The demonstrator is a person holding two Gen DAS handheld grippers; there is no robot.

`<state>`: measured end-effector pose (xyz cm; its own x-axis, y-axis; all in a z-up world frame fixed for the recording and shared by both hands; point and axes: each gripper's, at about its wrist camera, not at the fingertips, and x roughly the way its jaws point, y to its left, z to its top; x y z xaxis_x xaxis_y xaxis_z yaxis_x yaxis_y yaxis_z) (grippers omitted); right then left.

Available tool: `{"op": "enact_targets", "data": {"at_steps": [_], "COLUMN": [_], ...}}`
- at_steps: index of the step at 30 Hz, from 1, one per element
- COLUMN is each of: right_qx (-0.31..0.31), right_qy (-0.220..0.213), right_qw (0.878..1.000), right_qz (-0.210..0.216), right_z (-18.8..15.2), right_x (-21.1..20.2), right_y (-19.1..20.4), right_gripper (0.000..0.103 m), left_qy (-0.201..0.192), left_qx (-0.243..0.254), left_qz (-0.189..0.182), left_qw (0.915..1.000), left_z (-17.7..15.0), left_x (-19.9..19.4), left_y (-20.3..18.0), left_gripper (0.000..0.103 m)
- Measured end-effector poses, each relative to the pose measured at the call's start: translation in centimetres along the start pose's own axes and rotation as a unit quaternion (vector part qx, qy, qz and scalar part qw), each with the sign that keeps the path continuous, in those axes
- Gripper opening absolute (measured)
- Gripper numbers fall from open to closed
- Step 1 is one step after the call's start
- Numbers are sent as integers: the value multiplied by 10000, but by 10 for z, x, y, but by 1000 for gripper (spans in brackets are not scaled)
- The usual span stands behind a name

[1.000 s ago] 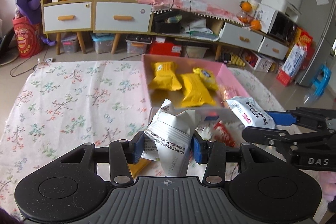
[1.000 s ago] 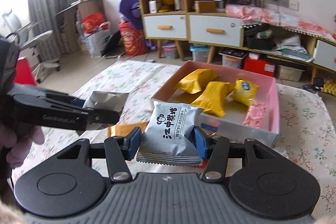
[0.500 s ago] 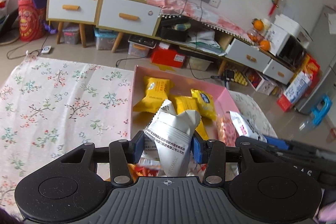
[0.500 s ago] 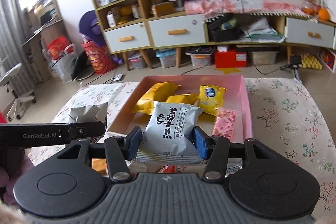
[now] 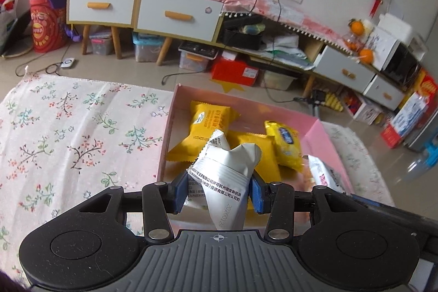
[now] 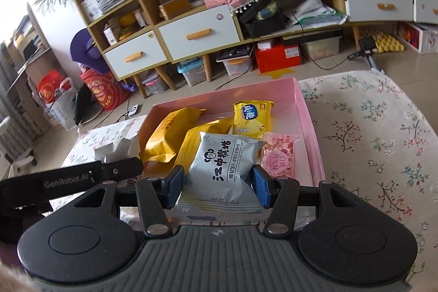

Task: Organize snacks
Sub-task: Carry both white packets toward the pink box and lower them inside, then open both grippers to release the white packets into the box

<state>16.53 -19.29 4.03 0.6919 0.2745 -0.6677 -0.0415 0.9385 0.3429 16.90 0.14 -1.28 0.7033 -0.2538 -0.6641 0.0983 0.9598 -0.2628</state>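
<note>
Both tools come first: the left gripper [image 5: 217,192], black with blue pads, is clamped on a crumpled white foil snack packet [image 5: 225,177] printed with black text, and the right gripper [image 6: 216,186], of the same build, is clamped on a flat pale-blue snack pouch [image 6: 225,168] bearing bold black characters and a small cartoon face. Each packet is pinched by its sides between the pads and hangs above the near end of the box.

Beneath everything lies a cream tablecloth [image 5: 68,133] patterned with small flowers and twigs. On it sits a shallow rectangular pink cardboard box [image 6: 308,125], open at the top. Inside the box, a large yellow pillow-shaped packet [image 5: 209,121] lies toward the far left wall, a second yellow packet [image 5: 262,152] rests partly hidden behind the held white one, and a smaller yellow packet with a blue oval label [image 6: 253,116] lies toward the far end. A small pink translucent packet with floral print [image 6: 277,155] rests near the right wall, just beside the pale-blue pouch as the right wrist view shows it.

In the right wrist view the left tool's black arm reaches in from the left, its crumpled packet at the box's left wall.
</note>
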Motion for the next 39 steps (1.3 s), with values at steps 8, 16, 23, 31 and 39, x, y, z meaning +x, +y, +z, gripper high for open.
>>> {"op": "enact_targets", "data": {"at_steps": [8, 16, 23, 31, 39], "right_qx": [298, 364, 299, 441, 260], "right_qy": [98, 114, 121, 149, 40], "right_qw": [9995, 9992, 9994, 9989, 9996], "right_qz": [-17, -77, -115, -93, -45], "right_z": [2, 2, 2, 5, 9], "right_x": [16, 19, 20, 15, -1], "right_y": [-9, -15, -13, -15, -13], "right_gripper": [50, 50, 52, 67, 77], "left_qy": [176, 209, 205, 225, 237], "left_qx": [129, 146, 218, 264, 481], "left_qz": [182, 331, 325, 130, 62], "left_qw": [9996, 9991, 9990, 9993, 9985], "left_z": [-2, -5, -5, -6, -9], "left_x": [20, 28, 29, 19, -6], "left_y": [-8, -7, -10, -12, -8], "left_gripper": [43, 43, 51, 74, 86]}}
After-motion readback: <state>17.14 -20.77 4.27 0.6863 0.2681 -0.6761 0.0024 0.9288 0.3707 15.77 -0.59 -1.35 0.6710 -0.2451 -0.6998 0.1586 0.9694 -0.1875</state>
